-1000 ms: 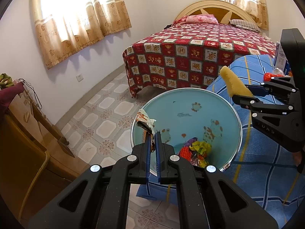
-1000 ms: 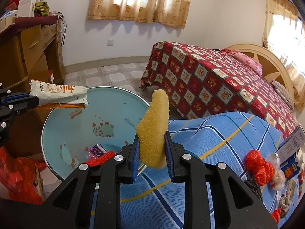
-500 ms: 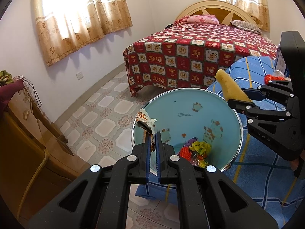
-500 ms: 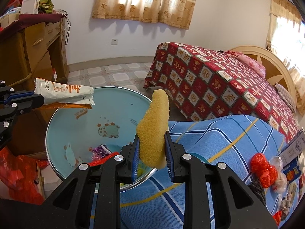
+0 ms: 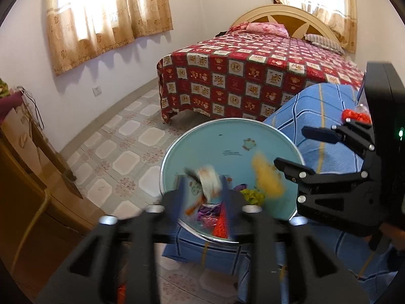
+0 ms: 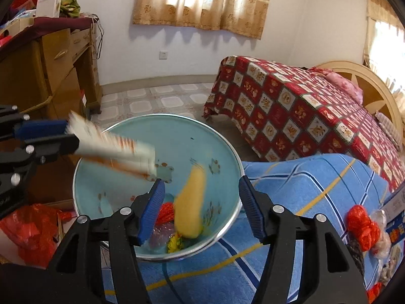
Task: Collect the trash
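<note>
Here both jaws are opening over the basin (image 6: pixel 157 131), a pale blue bowl with a metal rim and cartoon prints that sits on the edge of a blue striped cloth (image 6: pixel 316 177).

The right hand-held gripper (image 6: pixel 202 210) stands spread, its blue pads well apart. The yellow sponge (image 6: pixel 191 207) shows between them but touches neither pad; it is blurred and lies over the basin's inside. From the left wrist view the same sponge (image 5: pixel 268 177) appears as a yellow smear just left of the right hand-held gripper (image 5: pixel 298 147), above the basin (image 5: pixel 227 136).

The left hand-held gripper (image 5: pixel 202 190) is blurred, its jaws parted. A white wrapper (image 5: pixel 208 181) with orange print shows between them, blurred too; whether it still touches a pad cannot be told there. In the right wrist view the wrapper (image 6: pixel 114 149) slants down from the left hand-held gripper (image 6: pixel 50 136) toward the middle of the basin, its near end beside the blue pad.

Other trash (image 6: pixel 167 230) already lies in the bottom of the basin: red netting, a purple scrap and something yellow.

On the cloth to the right sit a red bag (image 6: pixel 362 225) and some small packets. A bed (image 6: pixel 303 106) with a red patterned cover stands behind, and a wooden cabinet (image 6: pixel 50 71) at the left by the wall.
</note>
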`<state>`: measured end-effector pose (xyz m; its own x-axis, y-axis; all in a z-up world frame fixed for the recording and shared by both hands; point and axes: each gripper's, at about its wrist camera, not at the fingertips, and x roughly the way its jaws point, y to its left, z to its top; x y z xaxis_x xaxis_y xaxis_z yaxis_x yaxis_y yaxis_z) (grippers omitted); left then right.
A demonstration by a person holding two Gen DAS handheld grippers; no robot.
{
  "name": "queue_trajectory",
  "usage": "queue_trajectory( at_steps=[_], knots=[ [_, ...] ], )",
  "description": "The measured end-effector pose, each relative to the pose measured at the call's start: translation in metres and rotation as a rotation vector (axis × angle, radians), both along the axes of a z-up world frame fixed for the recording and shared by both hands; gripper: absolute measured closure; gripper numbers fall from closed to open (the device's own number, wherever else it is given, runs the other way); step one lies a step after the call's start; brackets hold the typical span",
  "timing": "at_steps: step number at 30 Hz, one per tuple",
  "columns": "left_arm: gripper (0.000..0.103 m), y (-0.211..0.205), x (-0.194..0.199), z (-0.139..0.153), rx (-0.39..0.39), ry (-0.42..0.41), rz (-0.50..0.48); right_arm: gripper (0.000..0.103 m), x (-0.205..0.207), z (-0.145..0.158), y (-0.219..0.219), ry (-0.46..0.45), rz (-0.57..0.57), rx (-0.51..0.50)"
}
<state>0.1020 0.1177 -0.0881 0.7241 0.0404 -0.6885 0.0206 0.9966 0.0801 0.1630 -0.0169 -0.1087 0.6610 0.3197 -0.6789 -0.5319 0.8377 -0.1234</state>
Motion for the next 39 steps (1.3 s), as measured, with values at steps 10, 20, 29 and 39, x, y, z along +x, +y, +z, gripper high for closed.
queue_trajectory(
  at_steps=[10, 20, 29, 39],
  knots=[
    [0.022, -0.016, -0.006, 0.007, -0.008, -0.037, 0.004, 0.027, -0.037, 0.022, -0.062, -0.052, -0.133, 0.051],
    [0.016, -0.089, 0.006, -0.014, 0.019, 0.018, -0.098, 0.025, -0.113, 0.025, -0.212, -0.105, -0.563, 0.06],
    [0.016, -0.145, 0.015, -0.033, 0.067, 0.079, -0.127, 0.025, -0.14, 0.01, -0.326, -0.077, -0.869, 0.079],
    [0.016, -0.172, 0.017, -0.03, 0.06, 0.091, -0.133, 0.028, -0.118, -0.004, -0.366, -0.003, -0.87, 0.098]
  ],
)
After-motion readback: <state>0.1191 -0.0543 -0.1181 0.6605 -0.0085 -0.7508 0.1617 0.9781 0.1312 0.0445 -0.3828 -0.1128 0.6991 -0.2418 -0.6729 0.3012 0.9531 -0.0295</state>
